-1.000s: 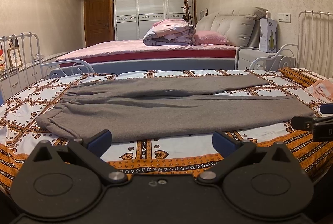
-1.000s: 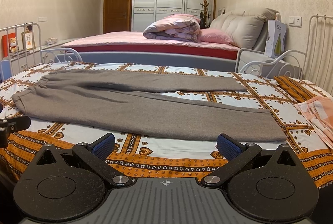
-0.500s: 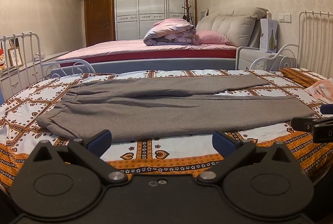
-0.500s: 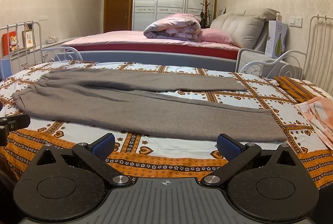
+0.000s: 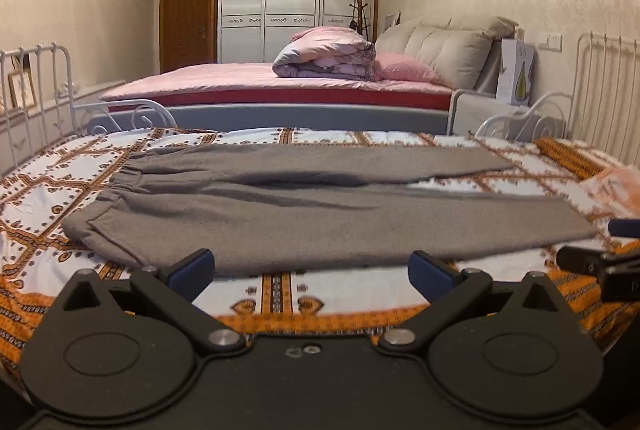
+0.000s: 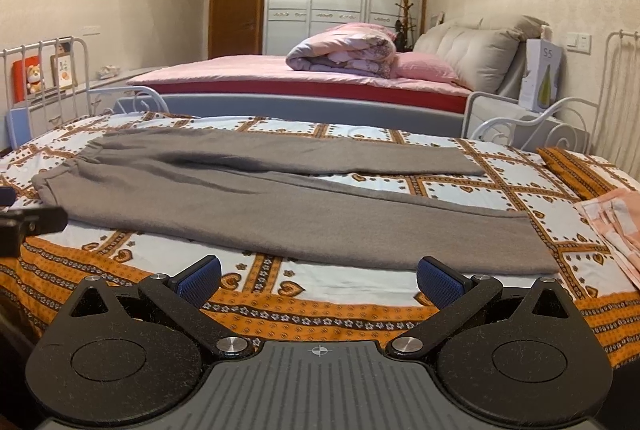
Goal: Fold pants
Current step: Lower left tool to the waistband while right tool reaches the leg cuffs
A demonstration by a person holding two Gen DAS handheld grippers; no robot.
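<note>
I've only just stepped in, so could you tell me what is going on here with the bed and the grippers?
A person holds two grippers over a patterned bedspread, about to fold grey pants. The pants lie flat and unfolded, waistband to the left, legs spread to the right. The left gripper and right gripper are both open and empty, at the near edge, touching nothing. Folding has not begun.

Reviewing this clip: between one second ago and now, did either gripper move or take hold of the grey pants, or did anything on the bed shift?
Both cameras have eased forward and tilted slightly toward the bed. The left gripper and right gripper remain open and empty, short of the cloth. Nothing was gripped or released. The grey knit pants lie spread flat as before on the orange-and-white patterned bedspread, legs apart, and the folded pink cloth is unmoved.
</note>
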